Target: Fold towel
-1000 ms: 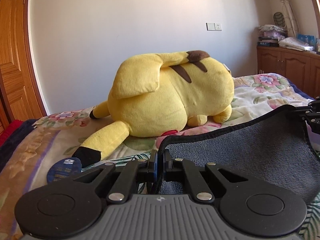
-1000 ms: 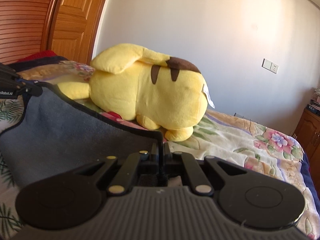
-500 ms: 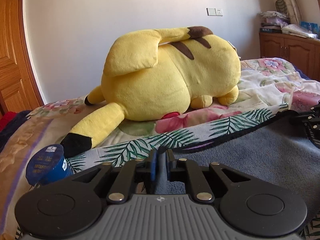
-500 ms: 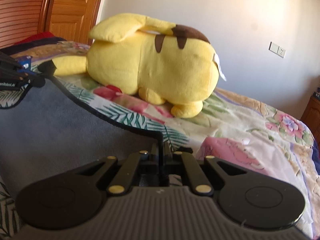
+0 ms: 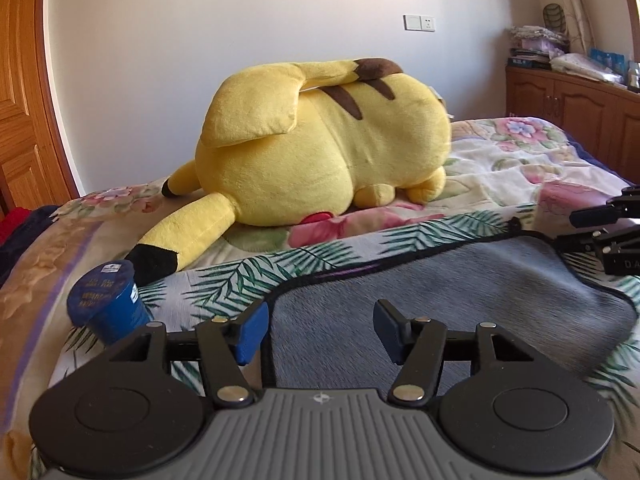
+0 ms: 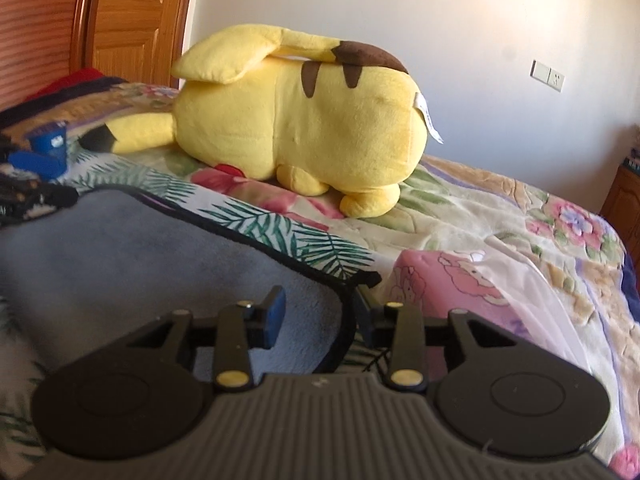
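A grey towel [image 5: 460, 296] with a black hem lies flat on the flowered bedspread; it also shows in the right wrist view [image 6: 132, 256]. My left gripper [image 5: 320, 330] is open, its blue pads straddling the towel's near left corner, holding nothing. My right gripper [image 6: 320, 312] is open over the towel's right corner, the hem running between its fingers. The right gripper also shows at the right edge of the left wrist view [image 5: 608, 236]. The left gripper shows at the left edge of the right wrist view [image 6: 32, 184].
A big yellow plush toy [image 5: 320, 144] lies on the bed behind the towel, also in the right wrist view [image 6: 296, 120]. A blue cup [image 5: 106, 306] stands by the towel's left corner. A wooden door [image 5: 20, 120] is at the left, a cabinet [image 5: 572, 116] at the right.
Both grippers lowered the raised towel edge onto the bed and then opened, letting go of the corners. The towel now lies flat.
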A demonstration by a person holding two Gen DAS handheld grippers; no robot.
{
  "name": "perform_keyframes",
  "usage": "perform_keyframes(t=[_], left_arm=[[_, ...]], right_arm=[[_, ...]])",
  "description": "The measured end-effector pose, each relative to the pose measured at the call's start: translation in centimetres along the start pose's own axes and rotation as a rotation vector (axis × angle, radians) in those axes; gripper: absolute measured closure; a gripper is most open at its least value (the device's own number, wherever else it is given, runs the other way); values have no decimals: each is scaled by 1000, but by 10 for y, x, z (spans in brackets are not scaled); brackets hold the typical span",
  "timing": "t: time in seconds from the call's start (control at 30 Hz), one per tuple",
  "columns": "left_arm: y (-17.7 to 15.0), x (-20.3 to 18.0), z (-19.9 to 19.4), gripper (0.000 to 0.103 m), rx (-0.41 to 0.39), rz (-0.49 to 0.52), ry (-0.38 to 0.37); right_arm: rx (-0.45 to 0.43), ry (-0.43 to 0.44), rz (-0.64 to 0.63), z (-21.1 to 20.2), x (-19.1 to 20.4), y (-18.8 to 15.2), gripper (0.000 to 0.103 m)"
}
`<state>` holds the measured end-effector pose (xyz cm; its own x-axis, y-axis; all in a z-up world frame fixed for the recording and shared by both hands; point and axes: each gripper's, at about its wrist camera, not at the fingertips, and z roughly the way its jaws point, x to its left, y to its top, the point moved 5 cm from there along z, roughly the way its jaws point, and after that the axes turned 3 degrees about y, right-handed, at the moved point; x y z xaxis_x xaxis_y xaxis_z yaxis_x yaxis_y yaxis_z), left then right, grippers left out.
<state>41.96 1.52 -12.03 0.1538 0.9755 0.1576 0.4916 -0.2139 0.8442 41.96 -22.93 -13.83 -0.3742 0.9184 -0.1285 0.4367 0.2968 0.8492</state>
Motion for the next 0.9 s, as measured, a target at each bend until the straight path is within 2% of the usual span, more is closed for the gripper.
perform_keyframes(t=[0.53,0.9], left_arm=[[20,-11,-117,58,-18,-7,-40],[25,-10,-186,53,-35,30,-27]], right_arm=[[-41,48,81,-114,23,21,64],[-69,53,93,-173,34,26,64]])
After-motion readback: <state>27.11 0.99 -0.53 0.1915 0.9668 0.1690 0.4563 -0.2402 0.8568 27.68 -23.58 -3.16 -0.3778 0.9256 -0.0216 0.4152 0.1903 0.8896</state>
